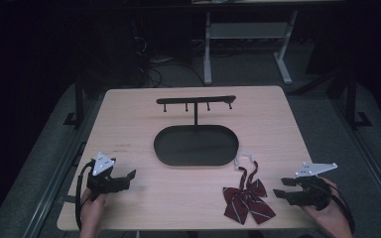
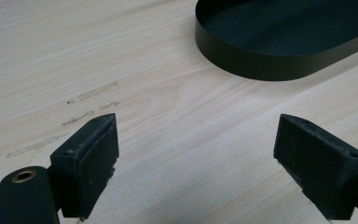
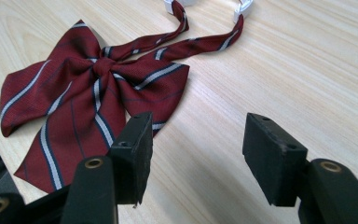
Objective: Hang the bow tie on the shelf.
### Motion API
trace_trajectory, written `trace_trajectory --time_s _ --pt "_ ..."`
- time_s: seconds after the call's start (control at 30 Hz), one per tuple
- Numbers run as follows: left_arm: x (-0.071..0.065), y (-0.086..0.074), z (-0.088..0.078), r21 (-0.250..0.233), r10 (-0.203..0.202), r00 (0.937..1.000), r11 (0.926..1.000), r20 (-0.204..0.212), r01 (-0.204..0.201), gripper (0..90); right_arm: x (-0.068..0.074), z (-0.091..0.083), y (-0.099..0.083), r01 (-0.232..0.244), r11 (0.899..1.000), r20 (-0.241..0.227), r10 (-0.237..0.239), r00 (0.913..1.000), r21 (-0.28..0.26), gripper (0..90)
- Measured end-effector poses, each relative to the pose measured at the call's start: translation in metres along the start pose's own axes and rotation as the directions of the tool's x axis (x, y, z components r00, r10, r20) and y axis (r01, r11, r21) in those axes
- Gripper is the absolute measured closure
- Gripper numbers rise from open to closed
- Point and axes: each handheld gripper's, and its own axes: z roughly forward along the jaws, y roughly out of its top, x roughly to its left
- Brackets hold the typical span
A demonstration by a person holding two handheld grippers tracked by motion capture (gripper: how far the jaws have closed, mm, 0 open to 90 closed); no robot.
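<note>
A dark red bow tie [image 1: 246, 197] with white and navy stripes lies flat near the table's front right; its white neck strap [image 1: 244, 157] loops toward the tray. In the right gripper view the bow tie [image 3: 79, 98] spreads out just ahead and left of the jaws. My right gripper [image 1: 281, 188] rests on the table to the right of the bow tie, open and empty. My left gripper [image 1: 130, 175] sits at the front left, open with bare wood between its jaws. A black oval tray [image 1: 163, 148] with a hook stand [image 1: 196, 100] occupies the table's middle.
The tray's wall [image 2: 261, 65] curves across the upper right of the left gripper view, a short way ahead. Faint scuff marks [image 2: 91, 91] streak the wood. Beyond the table's far edge stand a white desk frame [image 1: 243, 44] and cables on the floor.
</note>
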Motion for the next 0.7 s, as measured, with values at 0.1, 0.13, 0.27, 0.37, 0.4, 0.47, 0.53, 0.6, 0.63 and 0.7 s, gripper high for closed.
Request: trace_trajectory --time_s 0.1,0.13,0.27,0.37,0.4,0.47,0.53,0.6,0.63,0.7 --pt "0.000 0.000 0.000 0.003 0.005 1.0000 1.0000 0.001 -0.005 13.6 0.000 0.000 0.001 0.000 1.000 0.000 0.000 1.0000 0.000 41.7" --pt "0.000 0.000 0.000 0.003 0.006 1.0000 1.0000 0.002 -0.006 13.6 0.000 0.000 0.002 0.005 1.000 0.000 -0.005 1.0000 -0.002 41.5" --pt "0.000 0.000 -0.001 0.005 0.016 0.9999 0.9999 0.005 -0.016 13.6 0.002 0.001 0.007 0.016 1.000 -0.001 -0.016 0.9999 -0.004 41.1" --pt "0.000 0.000 0.000 0.008 0.016 0.9999 0.9998 0.005 -0.016 13.6 0.004 0.001 0.011 0.028 1.000 -0.006 -0.028 0.9996 -0.006 41.0" --pt "-0.001 0.000 0.000 0.010 0.014 0.9999 0.9998 0.006 -0.014 13.5 0.005 0.000 0.014 0.019 1.000 -0.005 -0.019 0.9998 0.000 41.0" --pt "-0.001 0.000 -0.001 0.010 0.021 0.9998 0.9997 0.006 -0.021 13.5 0.007 -0.001 0.019 0.026 1.000 -0.013 -0.026 0.9996 -0.001 41.0" --pt "-0.001 0.000 -0.002 0.009 0.019 0.9998 0.9998 0.002 -0.019 13.6 0.007 -0.001 0.023 0.041 0.999 -0.016 -0.041 0.9990 0.000 41.0" --pt "-0.001 0.000 -0.002 0.009 0.015 0.9999 0.9999 0.001 -0.015 13.5 0.008 -0.003 0.028 0.042 0.999 -0.020 -0.043 0.9989 -0.005 41.1" --pt "-0.001 0.000 -0.002 0.008 0.016 0.9999 0.9998 0.002 -0.016 13.5 0.009 -0.003 0.030 0.052 0.999 -0.022 -0.052 0.9984 -0.009 41.1" --pt "-0.001 0.000 -0.002 0.005 0.017 0.9998 0.9998 0.003 -0.017 13.6 0.012 -0.003 0.035 0.065 0.998 -0.026 -0.065 0.9976 -0.009 41.1"
